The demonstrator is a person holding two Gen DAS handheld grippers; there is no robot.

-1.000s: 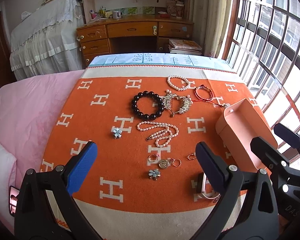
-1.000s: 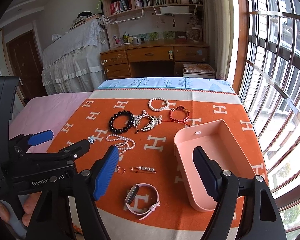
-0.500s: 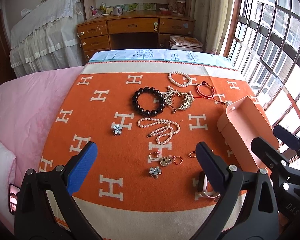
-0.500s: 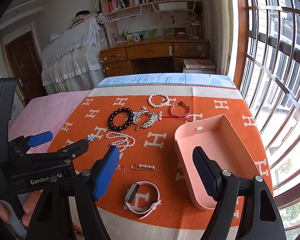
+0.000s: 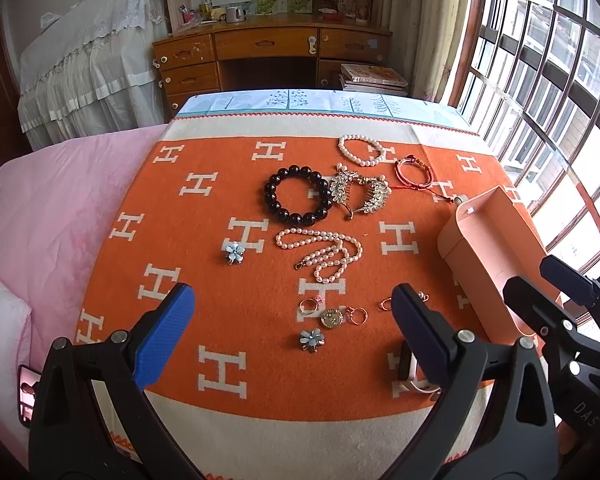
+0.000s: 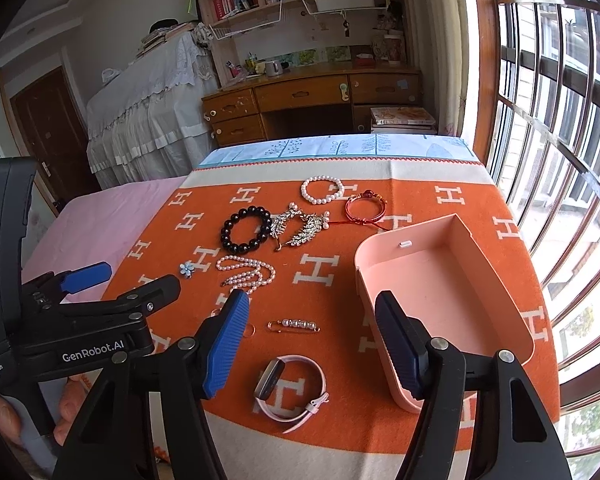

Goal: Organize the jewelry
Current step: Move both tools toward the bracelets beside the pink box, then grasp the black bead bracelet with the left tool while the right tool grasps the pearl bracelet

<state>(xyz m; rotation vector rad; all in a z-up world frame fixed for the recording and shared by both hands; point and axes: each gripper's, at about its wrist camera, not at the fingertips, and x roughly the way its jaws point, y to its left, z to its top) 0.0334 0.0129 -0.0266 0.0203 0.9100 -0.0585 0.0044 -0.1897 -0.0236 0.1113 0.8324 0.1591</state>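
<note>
Jewelry lies spread on an orange blanket [image 5: 220, 184]: a black bead bracelet [image 5: 296, 220], a pearl bracelet [image 5: 342, 144], a red cord bracelet [image 5: 400, 168], a crystal hair comb [image 5: 360, 192], a pearl necklace [image 5: 328, 252], two blue flower clips [image 5: 234, 252], small rings [image 5: 310, 306] and a pearl pin [image 6: 296, 325]. A pink watch [image 6: 269, 378] lies below my right gripper [image 6: 312, 298], whose jaws are closing with nothing between them. An open pink box [image 6: 440, 280] stands at the right. My left gripper [image 5: 290, 294] hangs wide open above the rings.
The blanket covers a bed with a pink sheet [image 5: 52, 208] on the left. A wooden desk [image 5: 268, 52] stands beyond the far edge and barred windows [image 6: 560, 120] run along the right. A phone [image 5: 28, 392] lies at the left edge. A hand [image 6: 4, 412] holds the left gripper.
The right gripper's jaws have drawn closer together. Both grippers have stayed in about the same place, and the jewelry has not moved.
</note>
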